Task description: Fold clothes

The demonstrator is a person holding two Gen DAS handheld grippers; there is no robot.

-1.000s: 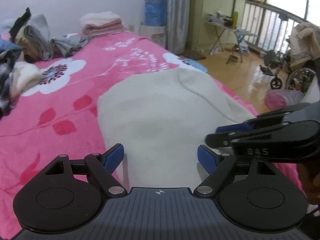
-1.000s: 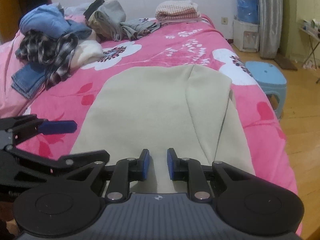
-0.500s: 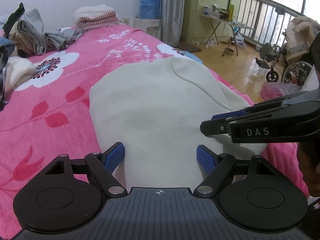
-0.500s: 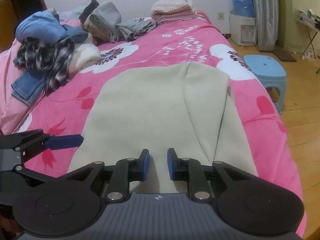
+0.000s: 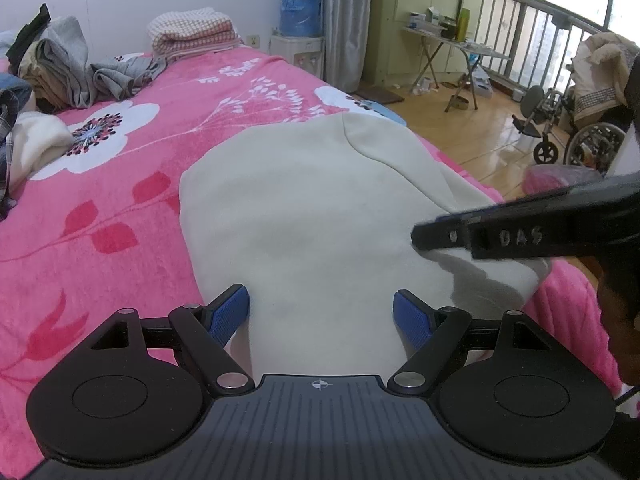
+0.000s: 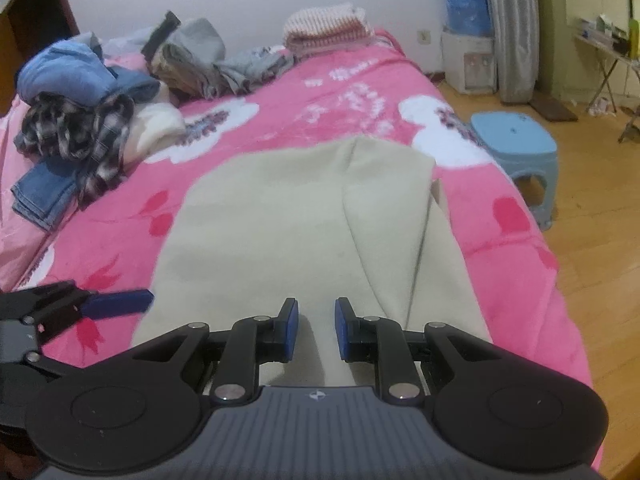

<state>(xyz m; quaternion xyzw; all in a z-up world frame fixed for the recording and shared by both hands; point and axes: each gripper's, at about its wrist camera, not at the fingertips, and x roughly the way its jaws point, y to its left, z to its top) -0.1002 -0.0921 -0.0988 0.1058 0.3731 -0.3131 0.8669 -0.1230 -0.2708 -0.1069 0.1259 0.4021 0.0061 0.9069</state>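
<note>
A cream garment (image 5: 312, 220) lies flat on the pink flowered bedspread (image 5: 120, 184), with one side folded over along a lengthwise crease (image 6: 348, 216). My left gripper (image 5: 320, 304) hovers over the garment's near edge, its jaws wide open and nothing between them. My right gripper (image 6: 316, 316) is over the same near edge, further right, its blue pads a narrow gap apart with no cloth pinched. Seen edge-on, the right gripper (image 5: 416, 236) reaches in from the right of the left wrist view. One blue finger (image 6: 120, 303) of the left gripper shows at the lower left of the right wrist view.
A heap of unfolded clothes (image 6: 80, 120) lies at the far left of the bed, and a folded stack (image 6: 324, 28) sits at its head. A blue stool (image 6: 516, 148) stands on the wooden floor beside the bed's right edge. Beyond it are a folding table (image 5: 452, 40) and a wheelchair (image 5: 580, 136).
Both views have shifted slightly. In the left wrist view the right gripper now sits a little higher. The garment lies as before and both jaw gaps look unchanged.
</note>
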